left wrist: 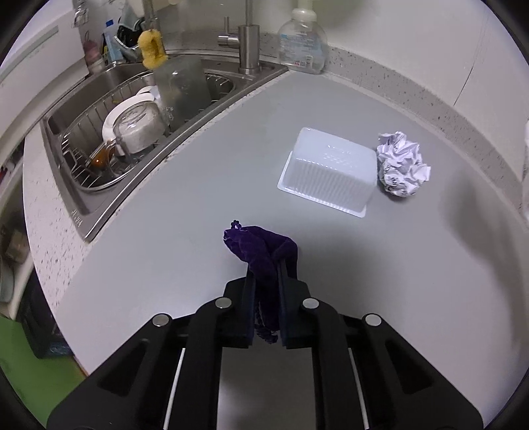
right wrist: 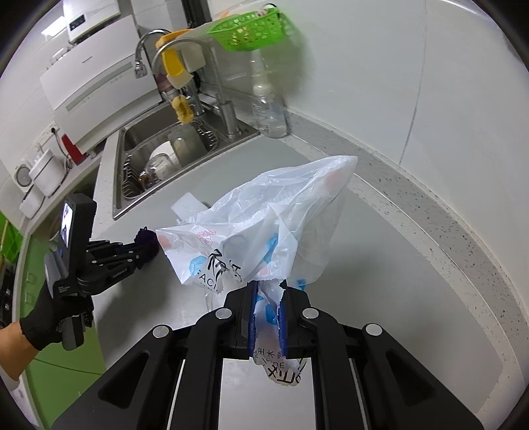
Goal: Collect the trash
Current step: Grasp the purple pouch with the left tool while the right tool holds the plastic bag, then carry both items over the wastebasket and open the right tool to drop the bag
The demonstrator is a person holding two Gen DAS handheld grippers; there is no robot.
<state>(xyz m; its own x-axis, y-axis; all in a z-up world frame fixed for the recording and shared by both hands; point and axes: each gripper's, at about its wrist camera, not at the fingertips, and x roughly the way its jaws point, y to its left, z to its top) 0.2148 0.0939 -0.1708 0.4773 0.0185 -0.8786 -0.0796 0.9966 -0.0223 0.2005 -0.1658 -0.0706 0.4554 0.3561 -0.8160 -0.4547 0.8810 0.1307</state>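
My left gripper (left wrist: pixel 266 274) is shut on a dark purple velvet pouch (left wrist: pixel 261 251), which bunches out ahead of the fingers over the grey counter. An upturned white plastic tray (left wrist: pixel 327 172) lies farther ahead, and a crumpled ball of paper (left wrist: pixel 401 163) rests against its right side. My right gripper (right wrist: pixel 268 291) is shut on the edge of a white plastic bag (right wrist: pixel 264 225) with blue and pink print; the bag billows up in front of it. In the right wrist view the left gripper (right wrist: pixel 145 246) with the purple pouch (right wrist: pixel 145 238) is just left of the bag.
A steel sink (left wrist: pixel 99 211) with a wire rack of dishes sits at the left. A tap (left wrist: pixel 248 46) and a clear soap bottle (left wrist: pixel 302 43) stand at the back. A green basket (right wrist: pixel 254 29) hangs on the wall. A gloved hand (right wrist: pixel 49 317) holds the left gripper.
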